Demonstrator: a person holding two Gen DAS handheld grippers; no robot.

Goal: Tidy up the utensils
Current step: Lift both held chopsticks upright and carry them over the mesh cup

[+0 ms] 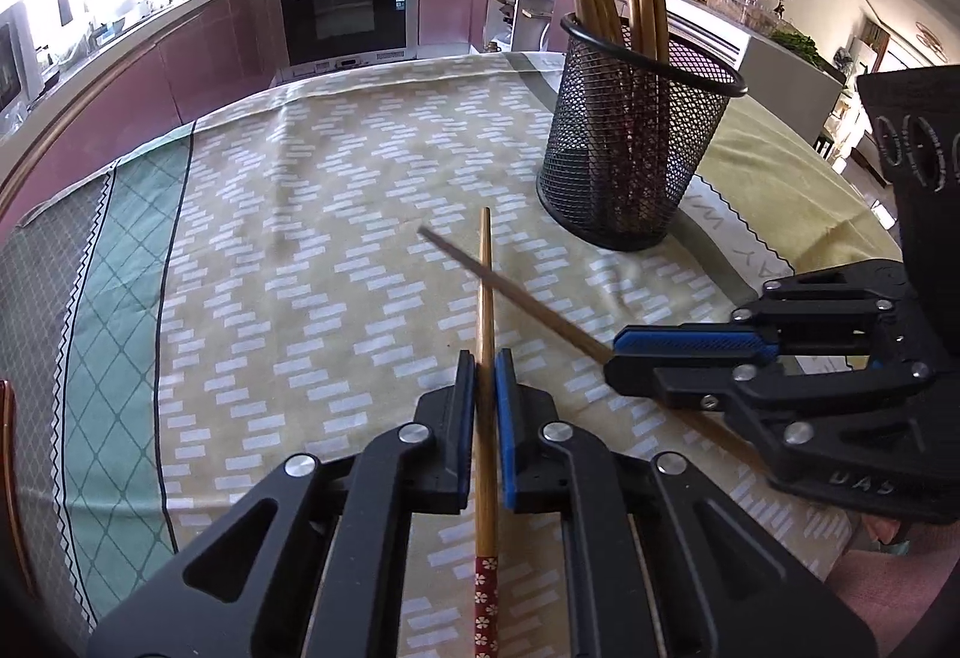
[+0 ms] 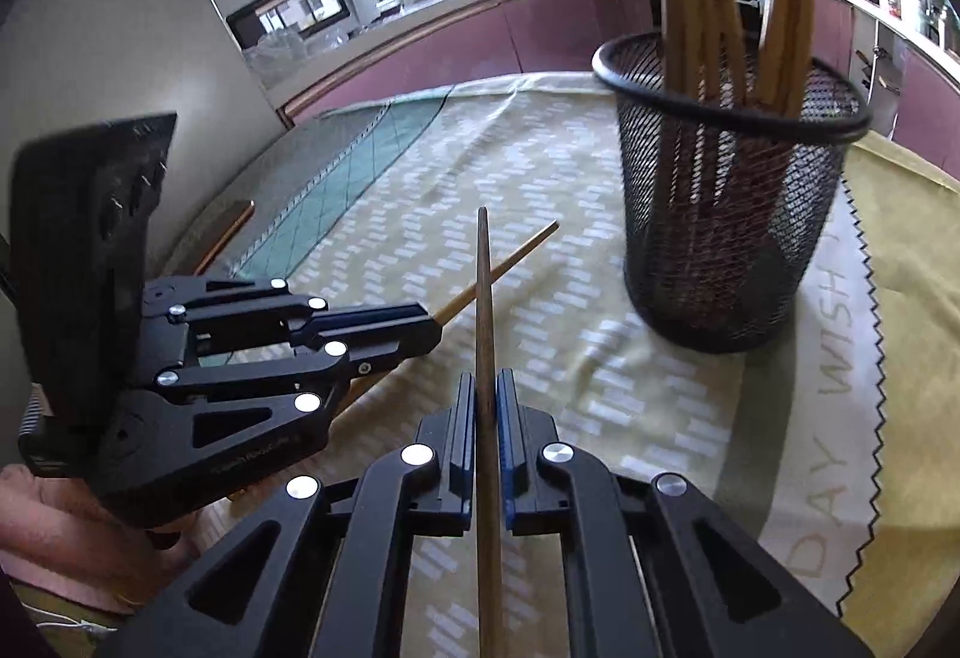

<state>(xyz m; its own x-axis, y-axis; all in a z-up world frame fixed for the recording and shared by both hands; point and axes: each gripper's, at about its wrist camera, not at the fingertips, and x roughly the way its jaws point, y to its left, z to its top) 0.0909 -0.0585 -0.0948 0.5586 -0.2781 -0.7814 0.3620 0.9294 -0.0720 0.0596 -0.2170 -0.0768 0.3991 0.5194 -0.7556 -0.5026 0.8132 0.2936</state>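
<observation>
My left gripper (image 1: 485, 358) is shut on a light wooden chopstick (image 1: 485, 286) with a red flowered end, held above the table. My right gripper (image 2: 486, 382) is shut on a darker wooden chopstick (image 2: 485, 310). The two chopsticks cross each other in the air. The right gripper shows in the left wrist view (image 1: 618, 358) at the right, and the left gripper shows in the right wrist view (image 2: 429, 325) at the left. A black mesh holder (image 1: 630, 142) with several chopsticks standing in it sits on the table ahead and to the right; it also shows in the right wrist view (image 2: 726, 214).
The table wears a yellow patterned cloth (image 1: 336, 250) with a green border at the left. A kitchen counter (image 1: 150, 16) and an oven (image 1: 348, 10) lie beyond the far table edge. A person's hand (image 2: 54, 526) holds the left gripper.
</observation>
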